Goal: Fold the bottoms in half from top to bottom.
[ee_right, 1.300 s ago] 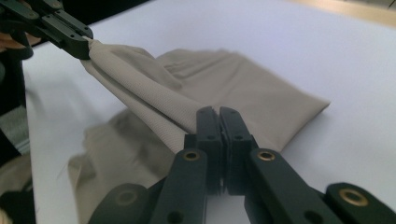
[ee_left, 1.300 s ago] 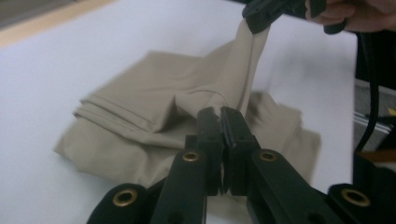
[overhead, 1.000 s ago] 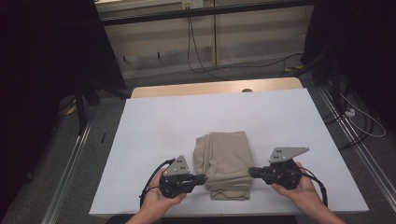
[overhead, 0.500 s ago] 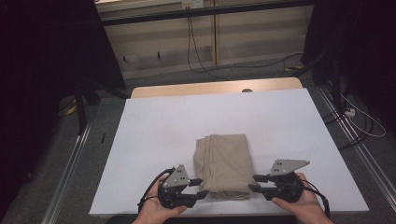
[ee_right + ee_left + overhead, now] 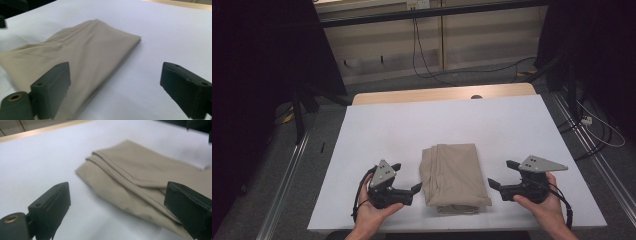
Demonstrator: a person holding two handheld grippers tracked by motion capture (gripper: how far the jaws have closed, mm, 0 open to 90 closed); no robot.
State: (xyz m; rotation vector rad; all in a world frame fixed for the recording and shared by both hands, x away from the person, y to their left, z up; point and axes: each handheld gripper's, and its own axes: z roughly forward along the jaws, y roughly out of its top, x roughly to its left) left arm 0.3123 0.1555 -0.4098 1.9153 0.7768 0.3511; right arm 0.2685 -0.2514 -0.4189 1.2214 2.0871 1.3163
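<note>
Lying in the lower middle, the folded beige cloth (image 5: 454, 174) runs bottom-to-top between the wide-jawed left gripper (image 5: 407, 178) and right gripper (image 5: 502, 174).

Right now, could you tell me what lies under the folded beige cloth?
The folded beige cloth lies flat on the white table. Whatever sits beneath or inside its folds is covered.

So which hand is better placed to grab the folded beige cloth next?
Probably left: the left tongs are open right at the folded cloth, at its near left edge. The right tongs, also open, sit farther off its right edge.
</note>
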